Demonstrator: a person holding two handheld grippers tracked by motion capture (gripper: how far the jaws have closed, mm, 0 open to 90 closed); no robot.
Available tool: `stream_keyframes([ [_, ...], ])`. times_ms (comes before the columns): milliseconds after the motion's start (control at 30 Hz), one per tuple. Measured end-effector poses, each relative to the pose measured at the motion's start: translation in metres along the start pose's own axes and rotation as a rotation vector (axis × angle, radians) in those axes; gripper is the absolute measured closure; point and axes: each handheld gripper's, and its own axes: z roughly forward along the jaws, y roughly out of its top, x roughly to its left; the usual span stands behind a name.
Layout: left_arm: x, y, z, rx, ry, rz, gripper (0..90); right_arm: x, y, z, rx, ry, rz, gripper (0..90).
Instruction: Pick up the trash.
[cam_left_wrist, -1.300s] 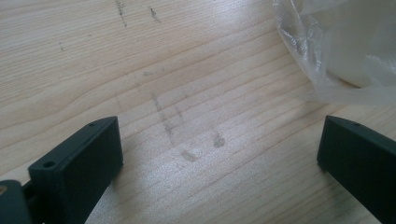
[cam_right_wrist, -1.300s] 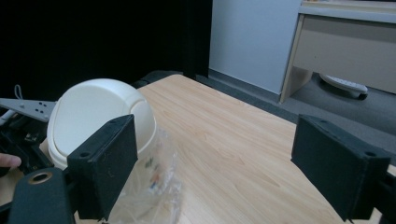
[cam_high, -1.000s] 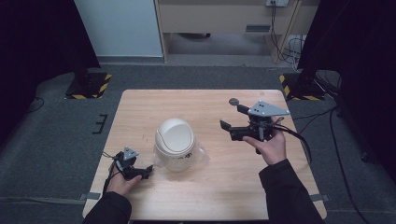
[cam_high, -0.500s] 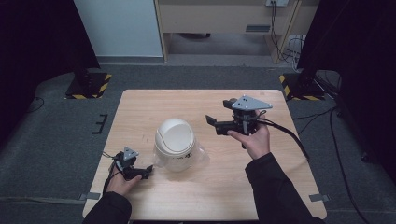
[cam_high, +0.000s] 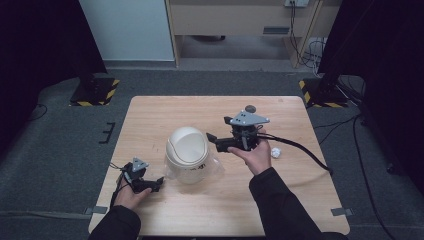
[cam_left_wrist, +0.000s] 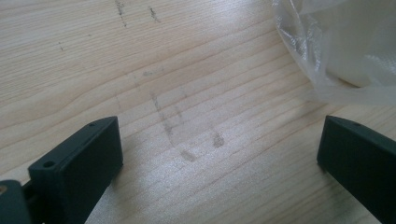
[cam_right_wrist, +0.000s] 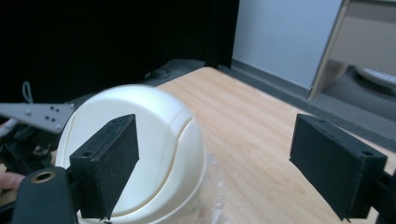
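A: Biggest first, what's there?

B: Wooden table (cam_high: 165, 112), light grain, w/ grey carpet around it. On it, a bit left of centre, a white domed bin (cam_high: 187, 151) w/ a swing lid, upright. It sits on or in a clear plastic bag (cam_high: 216, 165) that spreads flat around its base; can't tell which.

A: And the right gripper?

B: Right gripper (cam_high: 212, 138) is held up over the table just right of the bin, jaws pointing left toward the dome, close to it but apart. In the right gripper view the jaws stand wide apart w/ nothing between them. The bin (cam_right_wrist: 140, 154) shows behind the one at the left of that view. Grey plate on top, black cable trails off to the table's right edge.

A: Left one?

B: Left gripper (cam_high: 159, 182) is low at the near-left corner, in the person's left hand (cam_high: 131, 196), jaws aimed right toward the bin's base. The left gripper view has the jaws spread wide, empty, bare wood betw. them, and the bag's edge (cam_left_wrist: 327, 56) at upper right, near but not touching.

A: Small stuff?

B: A crumpled white paper ball (cam_high: 275, 152) lies on the table just right of the right hand (cam_high: 256, 156). Also a small dark round thing (cam_high: 250, 108) near the far edge, behind the right gripper; too small to tell what.
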Motion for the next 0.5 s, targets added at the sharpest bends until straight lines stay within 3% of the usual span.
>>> stream_keyframes([
  [500, 0.000, 0.000, 0.000, 0.000, -0.001, 0.001, 0.0, 0.016, -0.022, 0.027, 0.083, 0.028, -0.021, 16.7],
])
